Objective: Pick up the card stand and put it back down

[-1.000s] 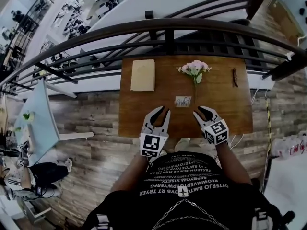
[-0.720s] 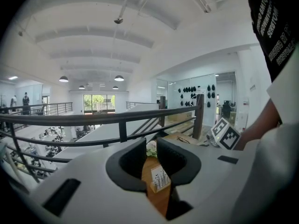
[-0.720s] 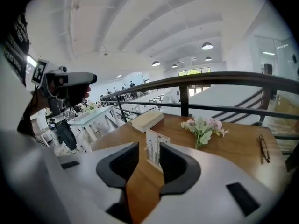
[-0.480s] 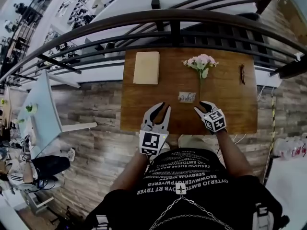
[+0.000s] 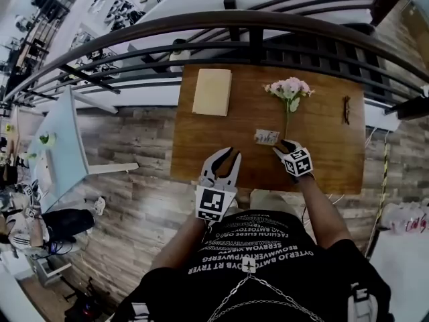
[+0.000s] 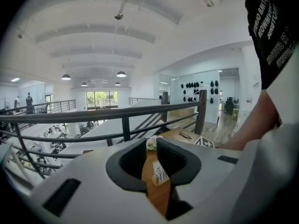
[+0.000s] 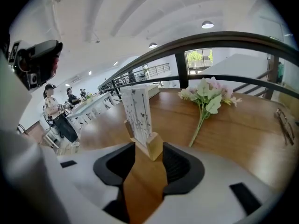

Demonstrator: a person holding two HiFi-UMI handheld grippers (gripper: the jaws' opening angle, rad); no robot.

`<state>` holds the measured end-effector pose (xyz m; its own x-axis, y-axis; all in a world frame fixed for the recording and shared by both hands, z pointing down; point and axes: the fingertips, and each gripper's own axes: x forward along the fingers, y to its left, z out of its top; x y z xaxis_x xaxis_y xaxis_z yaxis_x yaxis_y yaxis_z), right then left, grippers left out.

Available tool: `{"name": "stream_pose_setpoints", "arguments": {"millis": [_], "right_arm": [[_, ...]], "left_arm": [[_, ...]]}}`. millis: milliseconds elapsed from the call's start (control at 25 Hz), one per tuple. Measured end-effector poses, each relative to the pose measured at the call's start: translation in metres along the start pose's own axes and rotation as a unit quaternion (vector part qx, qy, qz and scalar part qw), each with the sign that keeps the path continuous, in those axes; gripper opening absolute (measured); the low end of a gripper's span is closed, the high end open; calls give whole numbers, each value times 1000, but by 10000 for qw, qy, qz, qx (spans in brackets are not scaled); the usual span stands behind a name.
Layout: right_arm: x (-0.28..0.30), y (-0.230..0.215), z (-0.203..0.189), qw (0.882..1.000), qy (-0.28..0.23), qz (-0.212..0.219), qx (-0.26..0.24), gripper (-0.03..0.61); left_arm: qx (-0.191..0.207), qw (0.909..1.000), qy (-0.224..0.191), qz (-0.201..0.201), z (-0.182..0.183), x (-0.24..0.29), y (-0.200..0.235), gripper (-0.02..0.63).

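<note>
The card stand (image 5: pixel 267 137), a white printed card in a small wooden base, stands upright on the brown table (image 5: pixel 322 153), just ahead of my right gripper (image 5: pixel 283 147). In the right gripper view the stand (image 7: pixel 139 111) rises at the mouth of my right gripper (image 7: pixel 148 149). Its wooden base sits between the fingertips, the jaws are opening, and the pads do not press on it. My left gripper (image 5: pixel 224 158) hovers open near the table's front edge, left of the stand, holding nothing. Through the left gripper (image 6: pixel 150 146) the stand (image 6: pixel 160 174) shows ahead.
A pink flower sprig (image 5: pixel 289 89) lies behind the stand, its stem reaching down beside it. A tan notebook (image 5: pixel 212 92) lies at the back left, and glasses (image 5: pixel 346 109) at the back right. A dark railing (image 5: pixel 255 29) runs along the table's far edge.
My right gripper has moved forward and left until its tips are at the card stand's base. The left gripper has hardly moved.
</note>
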<state>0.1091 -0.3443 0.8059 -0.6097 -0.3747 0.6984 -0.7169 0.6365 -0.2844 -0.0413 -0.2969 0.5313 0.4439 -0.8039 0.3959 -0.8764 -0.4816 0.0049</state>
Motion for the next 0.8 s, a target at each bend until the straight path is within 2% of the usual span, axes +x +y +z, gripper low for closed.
{"name": "stream_pose_setpoints", "arguments": {"millis": [360, 480, 520, 800], "right_arm": [[28, -5, 6, 9995, 146, 111, -272, 198], [33, -8, 4, 9997, 114, 13, -211, 196], [34, -10, 3, 9998, 71, -38, -185, 170], [32, -9, 2, 9997, -79, -73, -236, 149]], "left_arm": [[3, 9998, 134, 122, -8, -8, 2, 86], [-21, 9995, 206, 226, -13, -15, 7, 86], [-36, 9994, 235, 261, -16, -17, 9, 86], [-92, 9987, 322, 375, -27, -28, 17, 86]]}}
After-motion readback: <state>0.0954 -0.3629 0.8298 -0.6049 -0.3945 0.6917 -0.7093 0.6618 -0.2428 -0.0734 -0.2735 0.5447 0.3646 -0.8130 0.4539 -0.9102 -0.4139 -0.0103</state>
